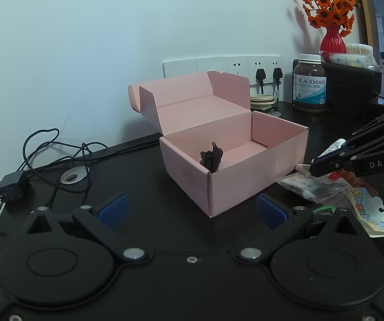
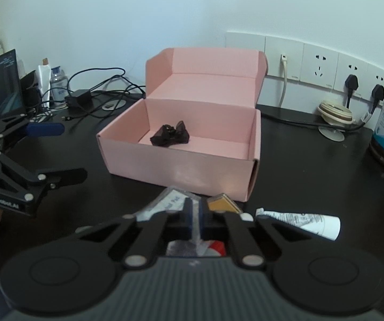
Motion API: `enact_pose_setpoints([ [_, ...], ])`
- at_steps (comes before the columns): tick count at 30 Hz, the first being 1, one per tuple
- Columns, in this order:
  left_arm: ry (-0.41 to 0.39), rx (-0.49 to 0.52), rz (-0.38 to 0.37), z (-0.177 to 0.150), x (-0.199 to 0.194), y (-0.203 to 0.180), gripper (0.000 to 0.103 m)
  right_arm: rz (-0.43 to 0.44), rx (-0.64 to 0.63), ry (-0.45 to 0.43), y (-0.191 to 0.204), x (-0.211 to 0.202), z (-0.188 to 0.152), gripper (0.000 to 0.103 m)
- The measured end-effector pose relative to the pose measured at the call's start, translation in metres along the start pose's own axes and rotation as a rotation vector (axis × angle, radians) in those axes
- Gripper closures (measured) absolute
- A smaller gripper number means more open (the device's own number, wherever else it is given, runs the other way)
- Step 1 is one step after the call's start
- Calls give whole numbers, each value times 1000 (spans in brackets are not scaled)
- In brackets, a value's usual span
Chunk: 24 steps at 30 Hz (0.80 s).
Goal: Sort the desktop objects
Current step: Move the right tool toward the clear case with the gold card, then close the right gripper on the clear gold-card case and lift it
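The right gripper (image 2: 195, 215) pinches a clear plastic packet (image 2: 165, 203). Lift it slowly, then drop it into the pink box (image 2: 181, 160). The left gripper (image 1: 190, 211) is spread wide.

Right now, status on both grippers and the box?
Left gripper open, empty. Right gripper shut on clear packet. Pink box open, dark item inside. Path clear.

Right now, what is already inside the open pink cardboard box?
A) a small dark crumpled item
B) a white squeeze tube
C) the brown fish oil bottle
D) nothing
A: a small dark crumpled item lies on the floor of the open pink cardboard box; the white squeeze tube lies on the black desk in front of the box, and the brown fish oil bottle stands on the desk off to one side.
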<state>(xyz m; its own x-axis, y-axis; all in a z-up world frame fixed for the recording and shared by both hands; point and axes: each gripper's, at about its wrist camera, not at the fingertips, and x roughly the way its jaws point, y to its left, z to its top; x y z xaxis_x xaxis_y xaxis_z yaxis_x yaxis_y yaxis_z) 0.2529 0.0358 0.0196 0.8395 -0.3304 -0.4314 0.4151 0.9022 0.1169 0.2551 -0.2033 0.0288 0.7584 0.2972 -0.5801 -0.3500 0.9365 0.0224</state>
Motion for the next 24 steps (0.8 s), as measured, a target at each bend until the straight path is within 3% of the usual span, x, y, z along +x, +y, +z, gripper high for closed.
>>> enact_pose_setpoints([
  [11,0,14,0,0,0,-3,0,-10,7,-40,-10,-13,-1,99],
  [13,2,11,0,0,0,-2,0,-6,44,-27,-15,-10,2,94],
  [15,2,8,0,0,0,-2,0,15,68,-2,-20,-4,5,78],
  [17,2,9,1,0,0,-2,0,26,52,6,-20,1,6,48],
  [21,0,17,0,0,0,-3,0,36,-6,13,-18,8,10,44],
  [24,1,22,-2,0,0,-4,0,53,31,35,-22,15,10,45],
])
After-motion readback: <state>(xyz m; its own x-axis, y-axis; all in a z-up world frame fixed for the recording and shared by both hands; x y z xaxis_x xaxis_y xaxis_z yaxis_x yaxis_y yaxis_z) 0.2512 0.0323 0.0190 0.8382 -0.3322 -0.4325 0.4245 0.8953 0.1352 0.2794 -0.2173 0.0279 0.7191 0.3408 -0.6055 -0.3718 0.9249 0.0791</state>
